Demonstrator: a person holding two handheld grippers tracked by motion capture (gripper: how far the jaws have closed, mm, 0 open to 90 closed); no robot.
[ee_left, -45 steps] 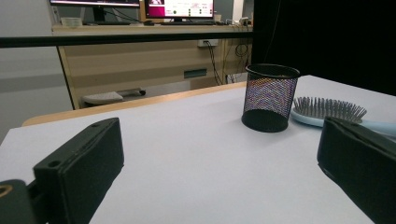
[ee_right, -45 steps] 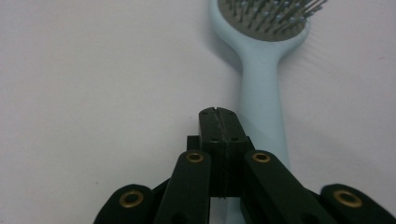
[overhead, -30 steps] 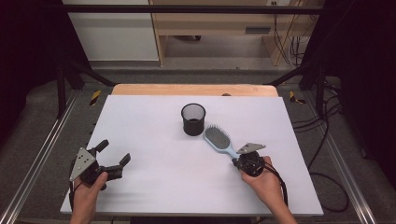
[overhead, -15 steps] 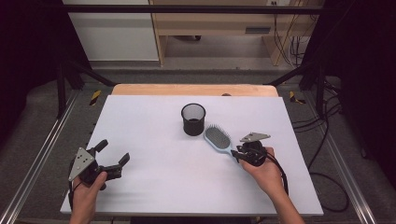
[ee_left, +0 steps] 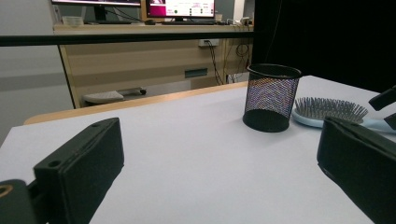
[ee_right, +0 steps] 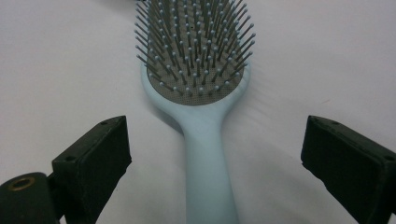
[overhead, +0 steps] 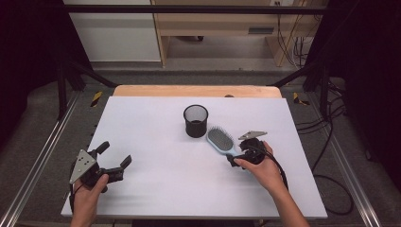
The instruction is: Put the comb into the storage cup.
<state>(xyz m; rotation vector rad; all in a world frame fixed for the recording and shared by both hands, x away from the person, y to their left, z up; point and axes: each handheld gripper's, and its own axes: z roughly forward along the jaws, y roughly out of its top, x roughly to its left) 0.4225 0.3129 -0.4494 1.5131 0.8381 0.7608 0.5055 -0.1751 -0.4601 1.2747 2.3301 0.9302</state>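
1. White desk [overhead: 156, 123] carries everything; at its seven o'clock corner the left claw [overhead: 115, 159] rests low in the person's left hand [overhead: 85, 198], jaws spread wide and holding nothing, aimed toward two o'clock.
2. Near the desk's middle, a little toward twelve, stands a black mesh cup [overhead: 196, 120], upright and apparently empty.
3. Just beside the cup, at its four o'clock, lies a pale blue hairbrush [overhead: 221, 140], bristles up, handle running toward five o'clock.
4. Over that handle sits the right claw [ee_right: 215, 158], jaws wide on either side of it and not touching.
5. Judged step: lining up a grasp on the handle. Next it likely needs lowering and closing squarely, perhaps to stand the brush in the cup.
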